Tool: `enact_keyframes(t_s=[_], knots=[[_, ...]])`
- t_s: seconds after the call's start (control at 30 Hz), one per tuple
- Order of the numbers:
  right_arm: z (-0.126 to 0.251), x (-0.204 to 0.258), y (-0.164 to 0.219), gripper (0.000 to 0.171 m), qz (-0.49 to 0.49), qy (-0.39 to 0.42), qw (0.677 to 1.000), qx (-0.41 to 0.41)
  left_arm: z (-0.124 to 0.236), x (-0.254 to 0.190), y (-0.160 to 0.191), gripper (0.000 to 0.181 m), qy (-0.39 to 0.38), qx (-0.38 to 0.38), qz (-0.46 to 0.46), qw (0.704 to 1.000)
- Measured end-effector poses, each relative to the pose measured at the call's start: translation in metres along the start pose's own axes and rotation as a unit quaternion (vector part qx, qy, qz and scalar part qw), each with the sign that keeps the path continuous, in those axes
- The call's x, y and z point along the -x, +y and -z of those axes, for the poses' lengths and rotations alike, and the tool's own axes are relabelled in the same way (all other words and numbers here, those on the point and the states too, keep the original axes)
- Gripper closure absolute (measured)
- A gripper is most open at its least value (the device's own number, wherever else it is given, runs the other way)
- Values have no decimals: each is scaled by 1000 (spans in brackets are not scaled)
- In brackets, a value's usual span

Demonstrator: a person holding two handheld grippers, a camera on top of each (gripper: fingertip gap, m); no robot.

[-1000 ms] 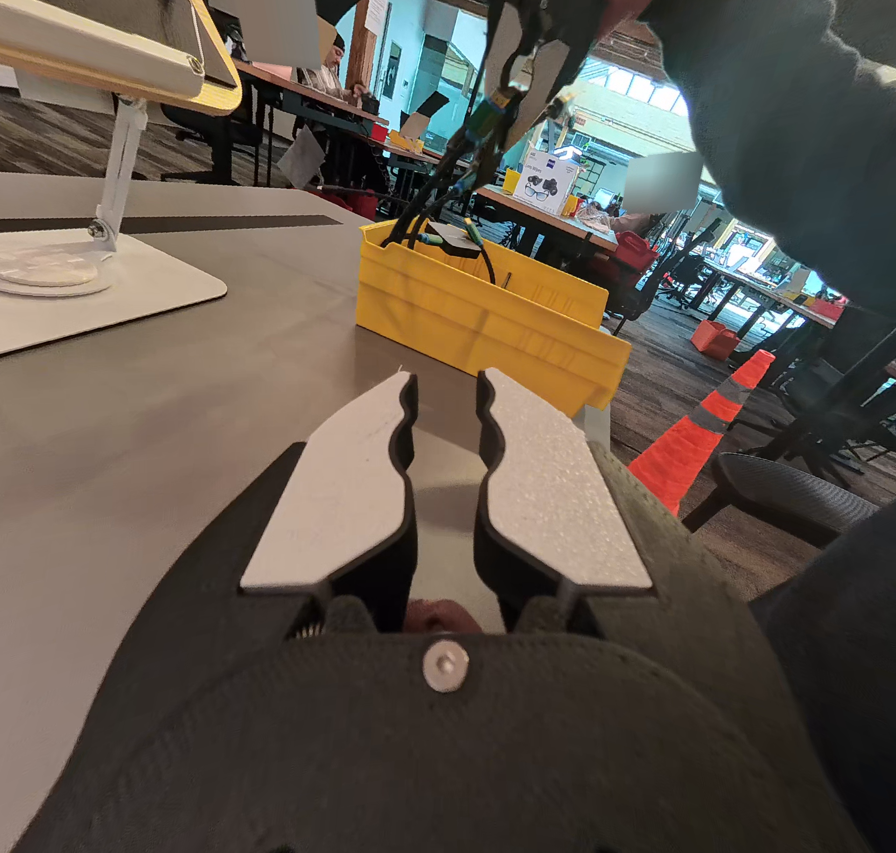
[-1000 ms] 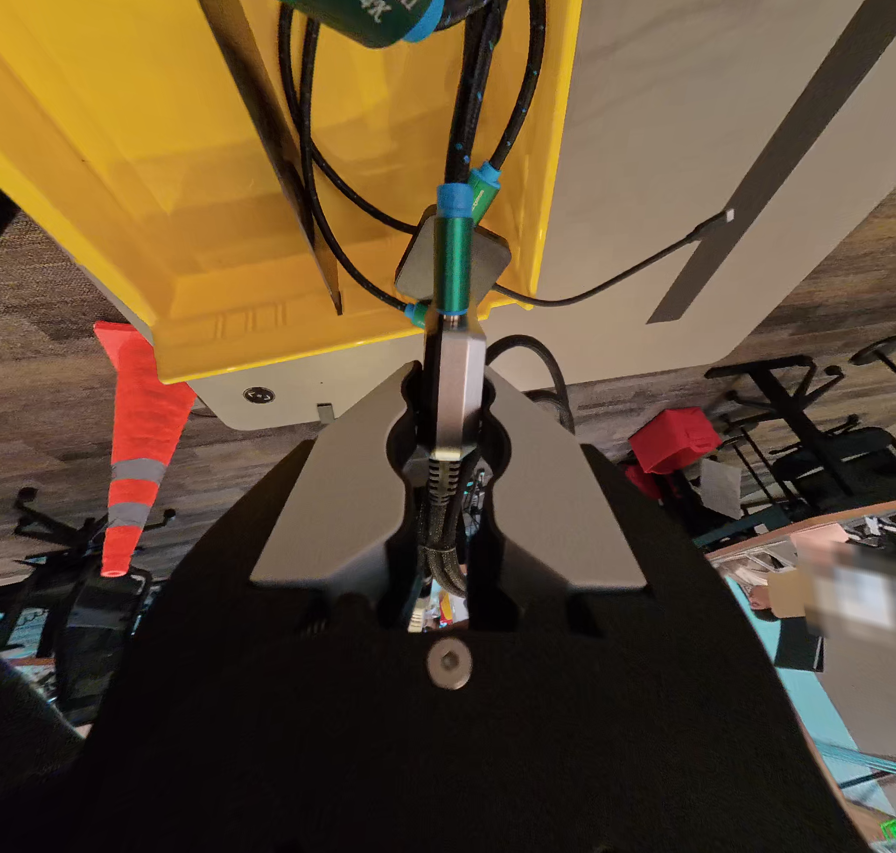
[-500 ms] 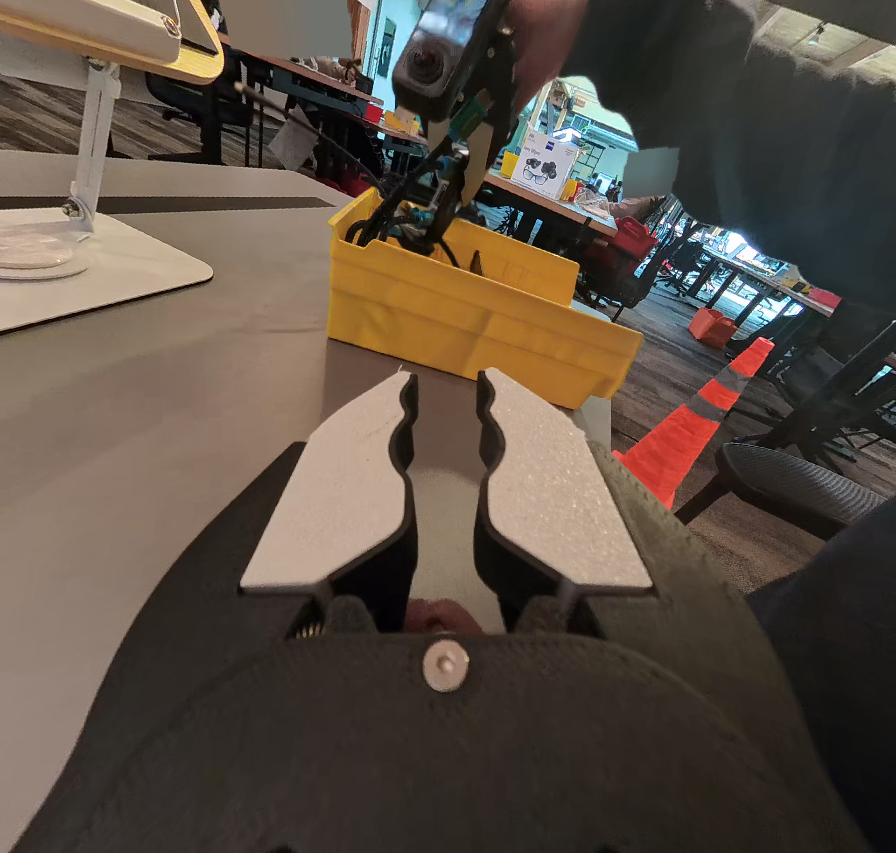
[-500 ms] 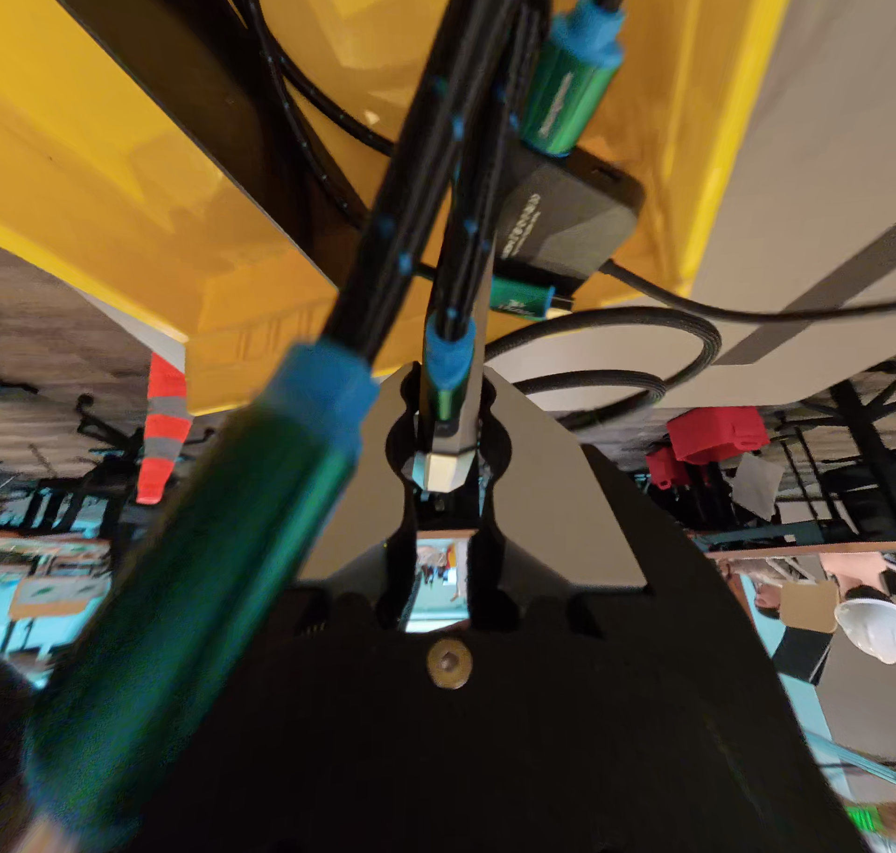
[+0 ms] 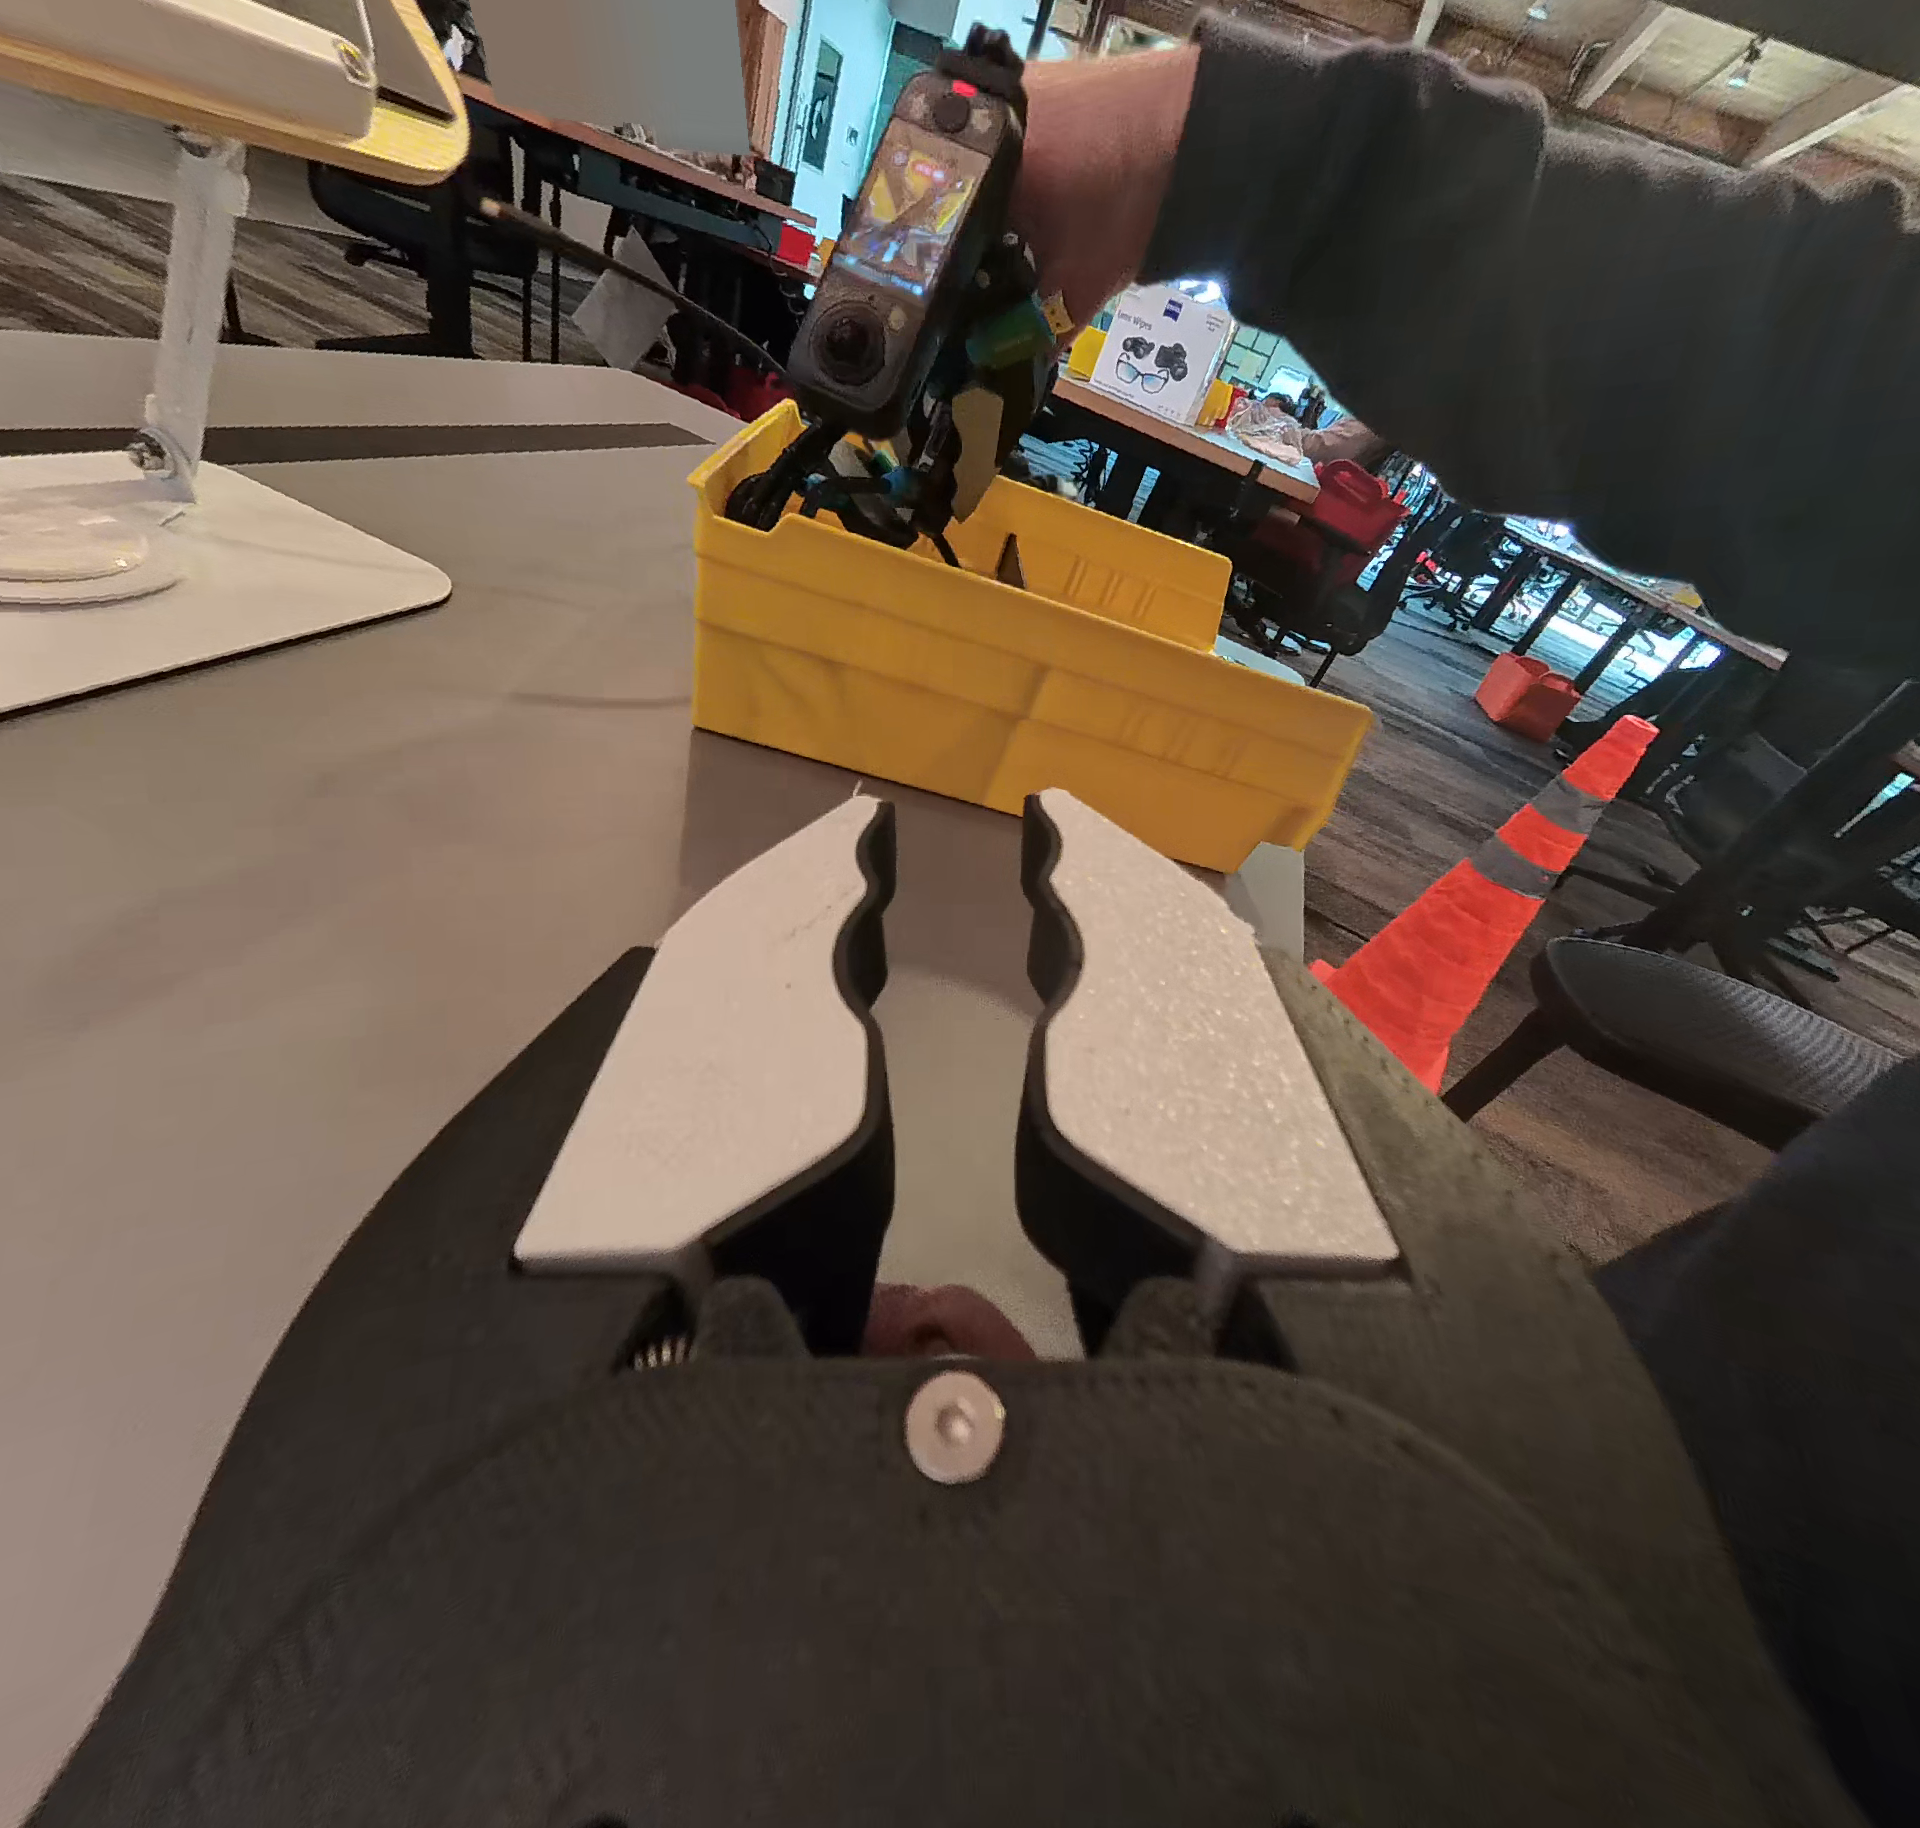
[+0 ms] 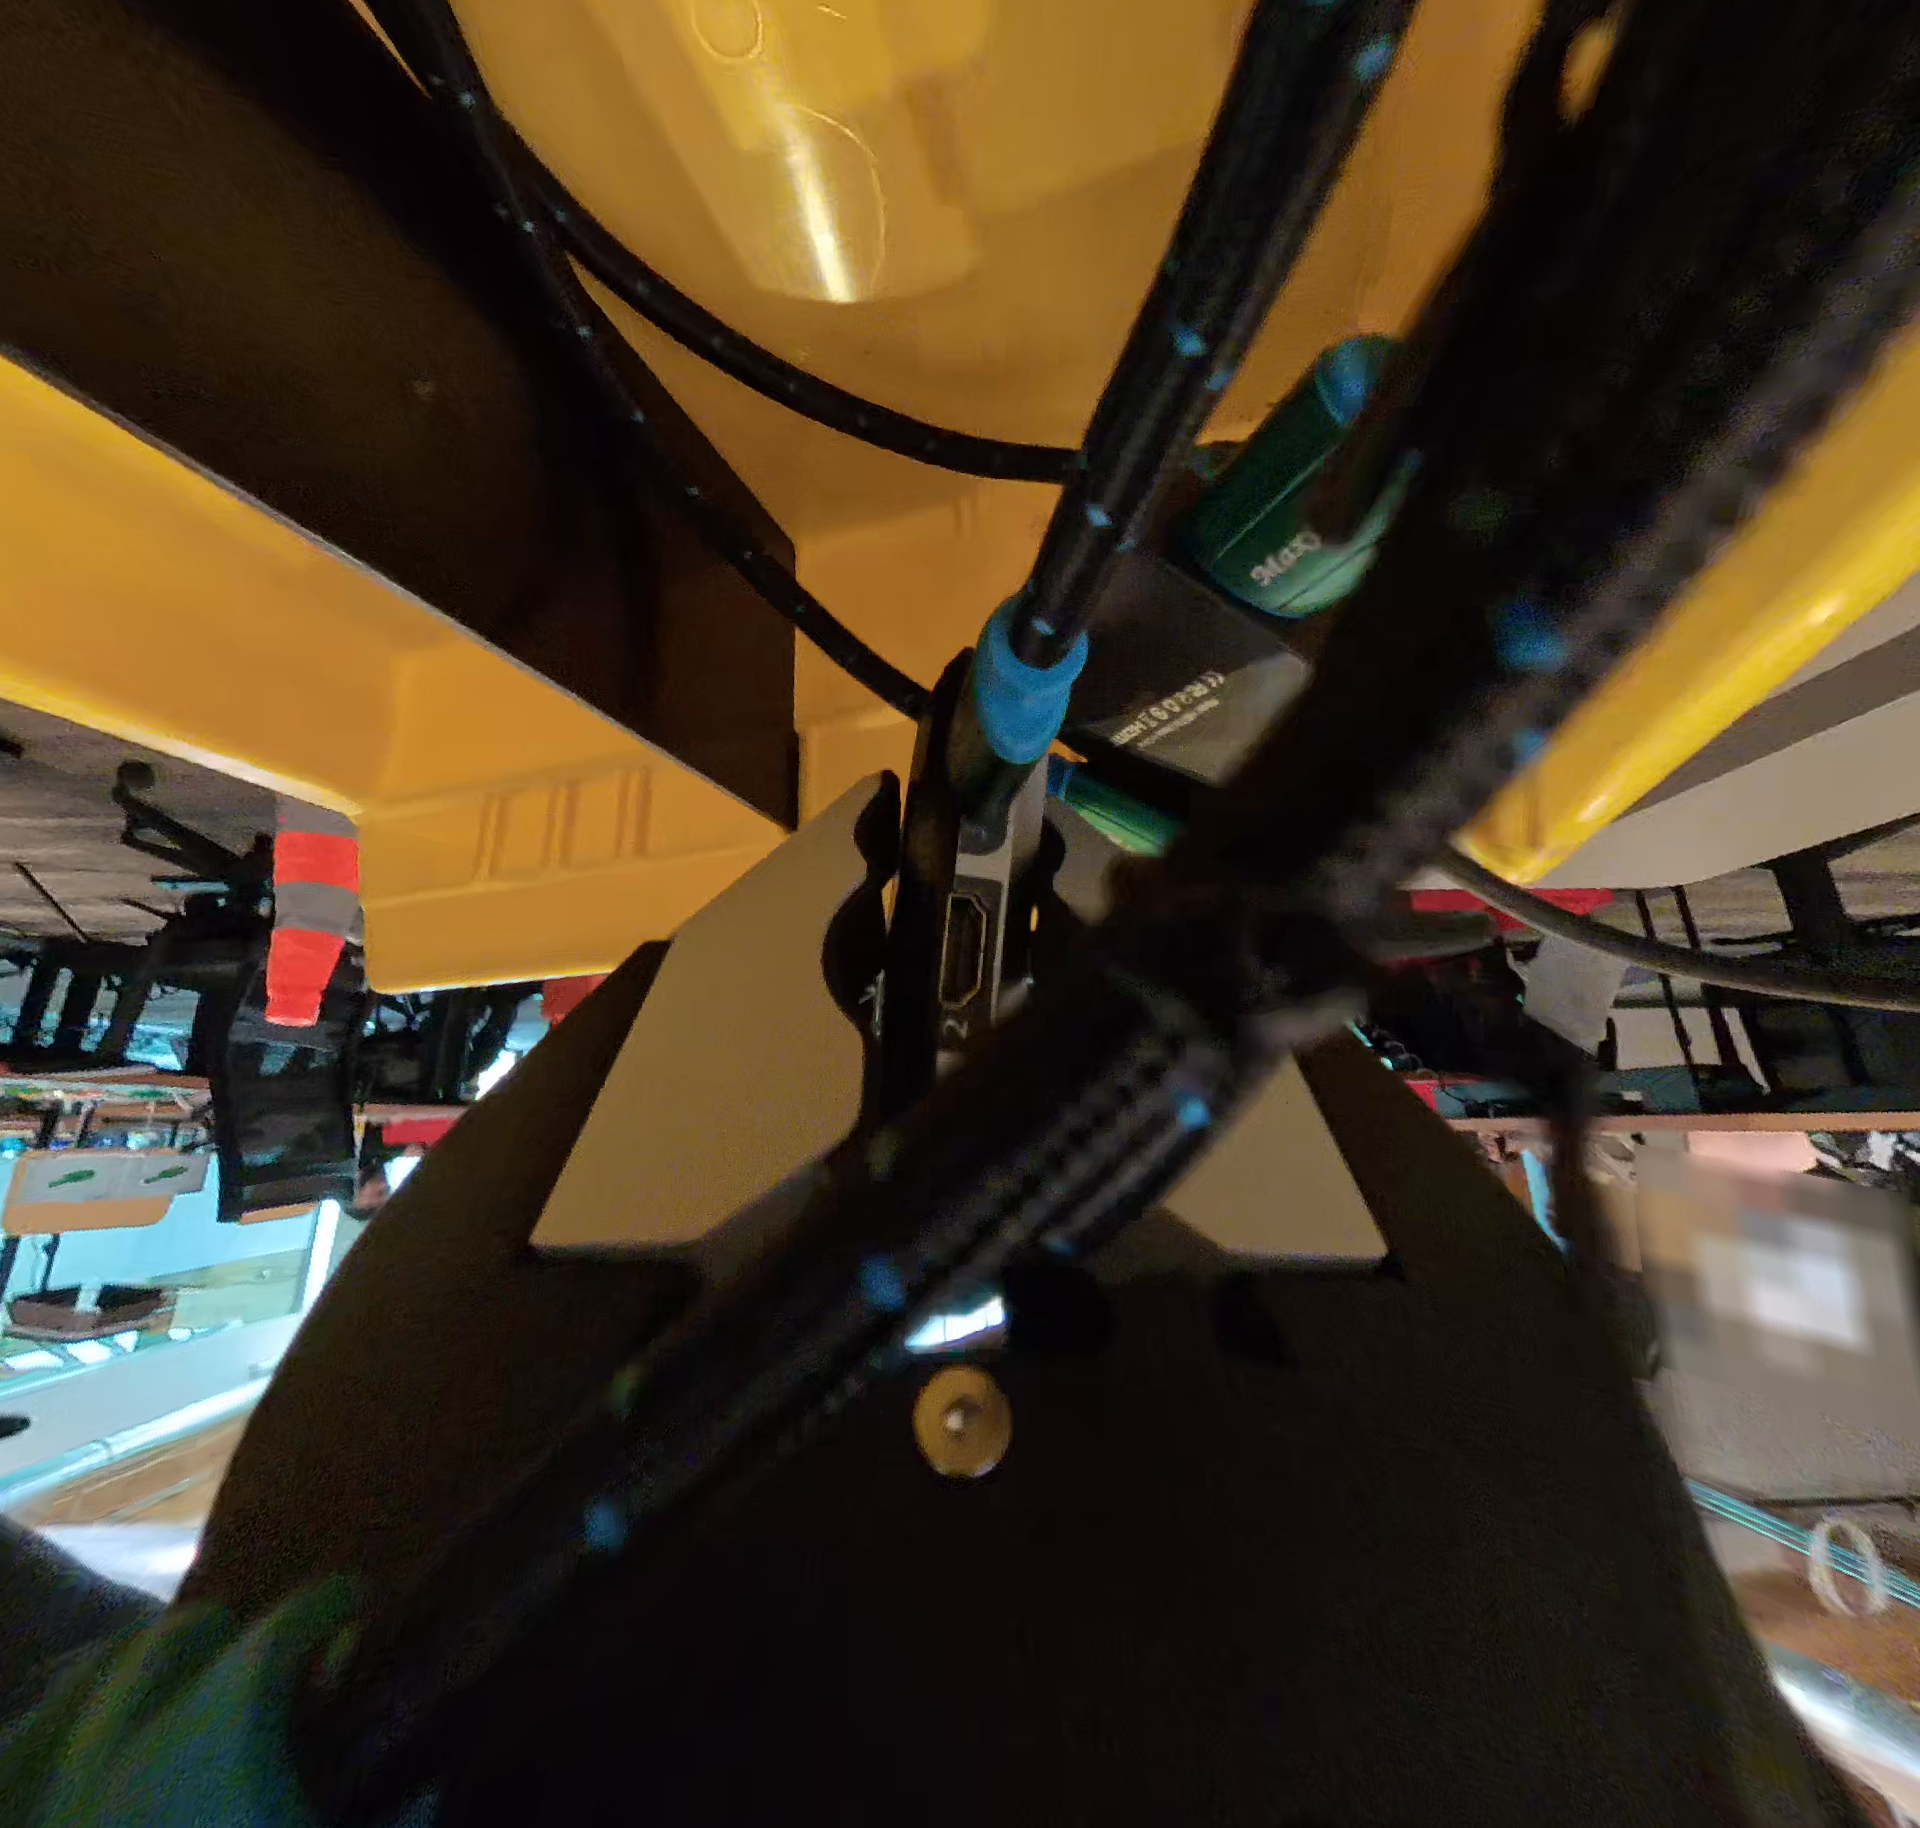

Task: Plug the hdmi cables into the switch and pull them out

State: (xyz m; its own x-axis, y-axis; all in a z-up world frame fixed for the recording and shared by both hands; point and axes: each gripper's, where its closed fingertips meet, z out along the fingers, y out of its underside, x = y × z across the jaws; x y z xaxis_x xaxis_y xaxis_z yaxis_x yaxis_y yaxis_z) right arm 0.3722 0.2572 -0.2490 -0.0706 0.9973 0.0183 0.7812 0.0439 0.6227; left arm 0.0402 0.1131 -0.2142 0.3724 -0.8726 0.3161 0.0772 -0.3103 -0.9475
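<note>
In the right wrist view my right gripper (image 6: 966, 843) is shut on a thin grey hdmi switch (image 6: 971, 947) over the yellow bin (image 6: 623, 168). An empty port faces the camera. A green hdmi plug with a blue collar (image 6: 1023, 687) sits in its far end. A dark box (image 6: 1184, 698) with another green plug (image 6: 1288, 521) lies behind. A braided cable (image 6: 1039, 1186) crosses in front and hides the right finger. In the left wrist view my left gripper (image 5: 956, 812) is empty over the grey table, jaws a little apart. The right gripper (image 5: 940, 490) reaches into the bin (image 5: 987, 698).
A black divider (image 6: 312, 324) splits the bin. A white stand base (image 5: 208, 573) sits on the table at left. The table's edge runs just right of the bin. An orange cone (image 5: 1475, 905) and a chair (image 5: 1714, 1030) stand on the floor beyond. My right fingertips sit around 35 centimeters from my left ones.
The right gripper has gone down into the bin with the switch. The braided cable that sat in the switch's near port a second ago is out, and the port shows empty. The left gripper stays as before.
</note>
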Motion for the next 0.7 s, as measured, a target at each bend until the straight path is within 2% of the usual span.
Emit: enact_keyframes(t_s=[0.1, 0.2, 0.23, 0.27, 0.33, 0.5, 0.6, 0.7], knots=[[8, -1, -4, 147, -21, 12, 999, -47, 2, 3, -1, 159, -1, -5, 5, 1000], [27, -7, -3, 123, -43, 33, 995, -85, 2, 3, -1, 159, 0, -4, 6, 1000], [34, -9, -1, 123, -52, 38, 993, -99, 1, 3, -1, 159, 1, -3, 5, 1000], [43, -11, 0, 113, -60, 44, 991, -115, 1, 3, -1, 159, 1, -3, 4, 1000], [59, -16, 6, 108, -76, 63, 986, -138, 1, 3, -1, 159, 0, -4, 4, 1000], [90, -8, 25, 105, -137, 96, 964, -206, 1, 5, -1, 159, -2, -5, 8, 1000], [107, 2, 48, 107, -226, 121, 928, -268, 1, 5, -1, 159, -2, -5, 8, 1000], [99, 28, 67, 115, -294, 111, 892, -325, 2, 6, -6, 158, -10, -13, 7, 1000]])
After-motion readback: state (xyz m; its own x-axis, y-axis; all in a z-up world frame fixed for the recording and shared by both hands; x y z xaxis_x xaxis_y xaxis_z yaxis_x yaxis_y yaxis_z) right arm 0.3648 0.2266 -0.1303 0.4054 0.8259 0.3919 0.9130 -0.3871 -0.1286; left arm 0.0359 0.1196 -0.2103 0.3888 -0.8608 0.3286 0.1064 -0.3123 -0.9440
